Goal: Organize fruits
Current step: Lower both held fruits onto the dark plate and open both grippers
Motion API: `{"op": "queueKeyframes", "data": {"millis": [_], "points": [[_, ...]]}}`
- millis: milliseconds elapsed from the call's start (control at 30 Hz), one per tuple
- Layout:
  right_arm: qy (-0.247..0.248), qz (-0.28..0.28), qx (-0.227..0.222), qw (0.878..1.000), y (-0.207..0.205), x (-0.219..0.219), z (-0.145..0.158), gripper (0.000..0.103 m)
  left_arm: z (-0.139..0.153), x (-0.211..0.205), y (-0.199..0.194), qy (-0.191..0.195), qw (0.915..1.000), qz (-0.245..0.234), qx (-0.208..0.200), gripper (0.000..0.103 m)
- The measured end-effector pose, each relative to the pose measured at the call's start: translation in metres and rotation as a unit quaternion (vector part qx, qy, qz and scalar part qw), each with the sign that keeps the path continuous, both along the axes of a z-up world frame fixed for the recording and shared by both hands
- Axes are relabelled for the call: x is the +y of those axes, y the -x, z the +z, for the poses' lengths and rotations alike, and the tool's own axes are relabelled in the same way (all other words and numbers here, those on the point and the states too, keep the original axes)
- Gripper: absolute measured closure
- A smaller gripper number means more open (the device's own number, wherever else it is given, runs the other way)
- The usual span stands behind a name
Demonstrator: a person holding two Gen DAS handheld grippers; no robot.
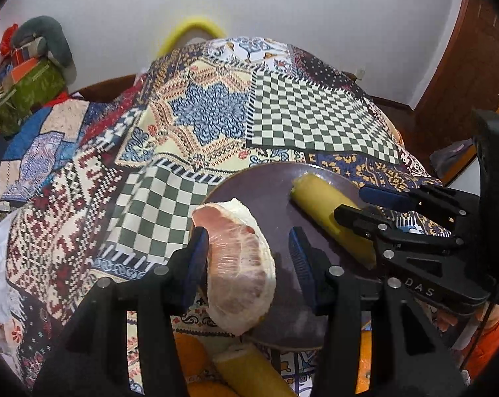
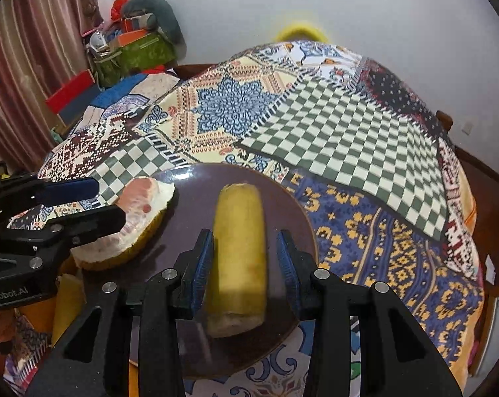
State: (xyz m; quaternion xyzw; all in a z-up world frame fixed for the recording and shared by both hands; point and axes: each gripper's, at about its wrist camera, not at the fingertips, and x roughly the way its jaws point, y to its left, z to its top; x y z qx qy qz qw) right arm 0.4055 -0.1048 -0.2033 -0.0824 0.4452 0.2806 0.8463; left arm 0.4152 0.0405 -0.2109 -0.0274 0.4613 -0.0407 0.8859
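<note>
A dark purple plate sits on the patchwork tablecloth. A peeled pink pomelo wedge rests on the plate's near-left rim, between the fingers of my left gripper. One blue pad touches it; a gap shows at the other pad. A yellow cylindrical fruit piece lies flat on the plate between the fingers of my right gripper. Its left side meets one pad, and bare plate shows beside the other.
Another yellow fruit piece and oranges lie on the cloth just in front of the plate. The patchwork cloth stretches far behind it. Green bags and boxes are piled at the back left.
</note>
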Motion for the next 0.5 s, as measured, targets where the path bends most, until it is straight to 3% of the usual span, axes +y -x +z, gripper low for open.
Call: {"op": "queueKeyframes", "data": {"millis": [500], "points": [[-0.018,-0.03,-0.032,0.999,0.045,-0.027,0.046,0.066,0.068,-0.001,0.064,-0.02,0.9967,0.007,-0.078,0.045]]}}
